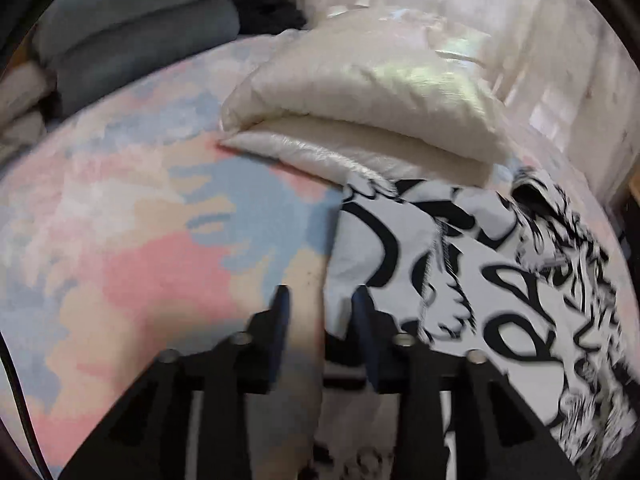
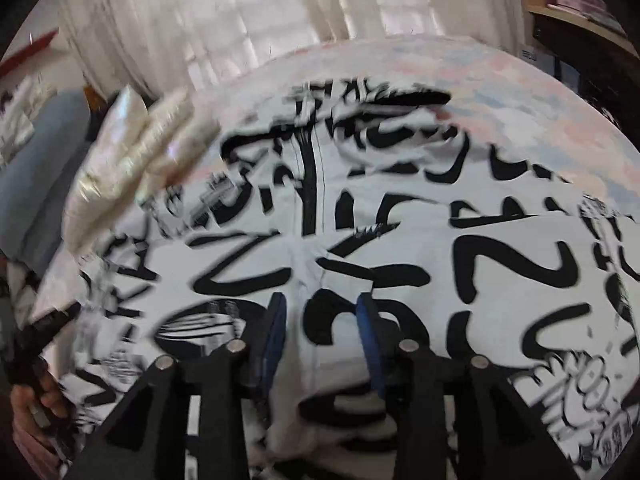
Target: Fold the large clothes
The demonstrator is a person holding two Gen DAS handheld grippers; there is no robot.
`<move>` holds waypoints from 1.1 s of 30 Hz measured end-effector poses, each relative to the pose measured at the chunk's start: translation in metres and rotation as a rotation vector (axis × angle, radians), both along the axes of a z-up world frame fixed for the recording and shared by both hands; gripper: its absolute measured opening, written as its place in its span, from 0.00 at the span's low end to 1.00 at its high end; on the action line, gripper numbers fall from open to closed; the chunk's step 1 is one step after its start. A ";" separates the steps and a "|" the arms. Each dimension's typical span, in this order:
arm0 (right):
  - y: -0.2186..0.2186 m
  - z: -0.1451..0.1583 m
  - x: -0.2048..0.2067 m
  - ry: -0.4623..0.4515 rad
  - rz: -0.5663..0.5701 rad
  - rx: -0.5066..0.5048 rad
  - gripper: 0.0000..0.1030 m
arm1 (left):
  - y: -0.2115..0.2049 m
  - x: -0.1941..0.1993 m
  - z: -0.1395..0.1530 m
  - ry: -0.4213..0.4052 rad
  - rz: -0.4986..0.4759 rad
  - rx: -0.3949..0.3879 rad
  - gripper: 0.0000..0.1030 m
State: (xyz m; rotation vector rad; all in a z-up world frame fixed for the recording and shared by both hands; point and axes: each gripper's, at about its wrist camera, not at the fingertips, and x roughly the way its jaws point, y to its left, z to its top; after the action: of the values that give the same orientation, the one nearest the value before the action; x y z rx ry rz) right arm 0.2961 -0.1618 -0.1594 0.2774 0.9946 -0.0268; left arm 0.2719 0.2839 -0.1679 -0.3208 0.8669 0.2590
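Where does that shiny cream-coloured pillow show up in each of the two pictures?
Left wrist view: the cream pillow lies upper centre, above the black-and-white printed garment.
Right wrist view: the pillow sits at the left, blurred, beside the garment.
Shared landmark: the pastel patterned bedspread.

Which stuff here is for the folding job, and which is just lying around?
For the job:
- black-and-white printed garment
- left gripper, at the garment's edge
- right gripper, over the garment

Just lying about:
- cream puffy jacket, already folded
- grey-blue folded clothes
- pastel bedsheet underneath
- curtain behind
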 end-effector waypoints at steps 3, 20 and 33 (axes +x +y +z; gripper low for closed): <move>0.005 0.024 -0.017 -0.061 0.026 0.028 0.41 | -0.023 -0.016 0.021 -0.029 -0.066 0.036 0.42; 0.107 -0.027 -0.033 0.116 0.282 -0.013 0.16 | -0.110 -0.047 -0.017 0.143 -0.226 0.090 0.37; 0.019 0.012 -0.058 0.117 0.120 0.060 0.14 | -0.104 -0.068 0.030 0.090 -0.279 0.108 0.41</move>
State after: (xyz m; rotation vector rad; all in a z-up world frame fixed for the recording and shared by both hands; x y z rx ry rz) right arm 0.2376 -0.1432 -0.1477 0.2729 1.1286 0.0968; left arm 0.2043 0.1803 -0.1378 -0.0858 0.9712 0.0606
